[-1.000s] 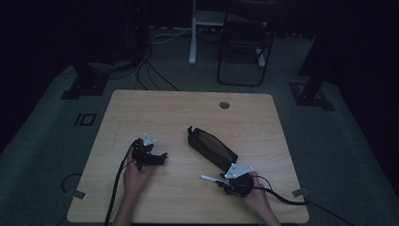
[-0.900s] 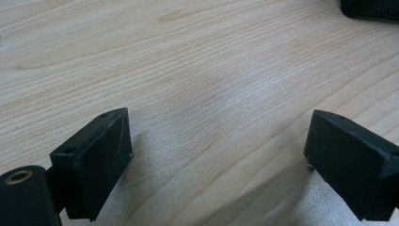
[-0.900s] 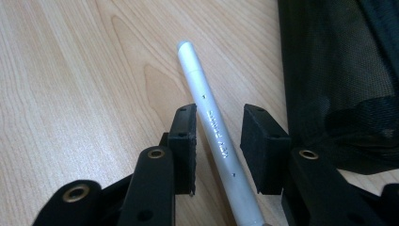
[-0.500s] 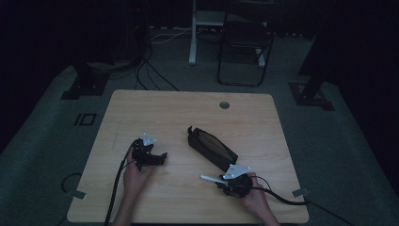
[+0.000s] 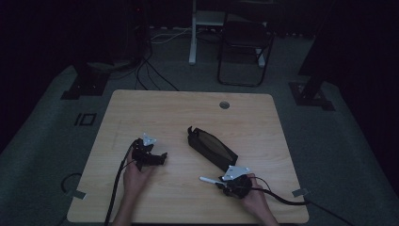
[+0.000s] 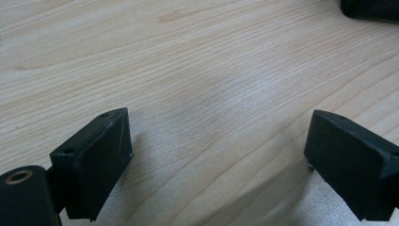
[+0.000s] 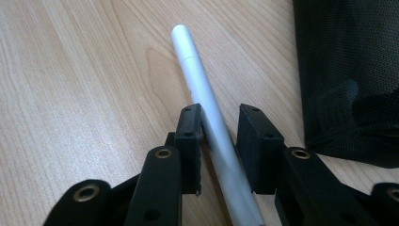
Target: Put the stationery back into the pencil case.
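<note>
Silver-white, the pen lies on the wooden counter just beside the black mesh pouch, between the jaws of my right hand-held gripper, which have just been closing, a gap showing on one side, while my left hand-held gripper gapes wide, empty.

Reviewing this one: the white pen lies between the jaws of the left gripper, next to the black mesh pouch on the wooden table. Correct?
Not quite: the white pen lies between the jaws of the right gripper, not the left, as the right gripper view shows. The black mesh pouch beside it and the wooden table are right.
</note>
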